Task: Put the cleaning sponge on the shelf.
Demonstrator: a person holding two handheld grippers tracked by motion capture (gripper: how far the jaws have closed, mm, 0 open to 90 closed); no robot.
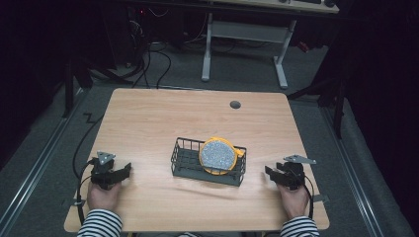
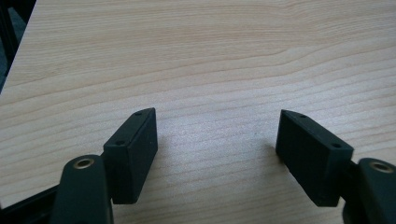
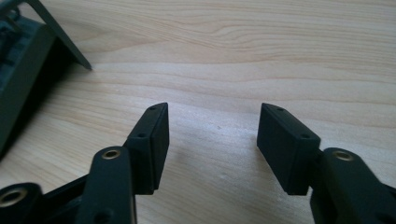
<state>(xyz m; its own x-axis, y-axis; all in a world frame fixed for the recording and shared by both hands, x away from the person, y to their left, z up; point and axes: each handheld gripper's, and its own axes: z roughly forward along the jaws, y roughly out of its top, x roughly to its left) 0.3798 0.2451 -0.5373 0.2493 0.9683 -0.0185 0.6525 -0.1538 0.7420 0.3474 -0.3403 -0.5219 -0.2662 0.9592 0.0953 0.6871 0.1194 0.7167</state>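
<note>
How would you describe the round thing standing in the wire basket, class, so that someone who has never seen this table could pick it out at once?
Start at the wooden table and find the dark wire basket near its middle, between the two grippers. Leaning on edge in the basket's right half is a round disc. Its speckled grey face and yellow rim make it the one bright, round thing among dark parts.
</note>
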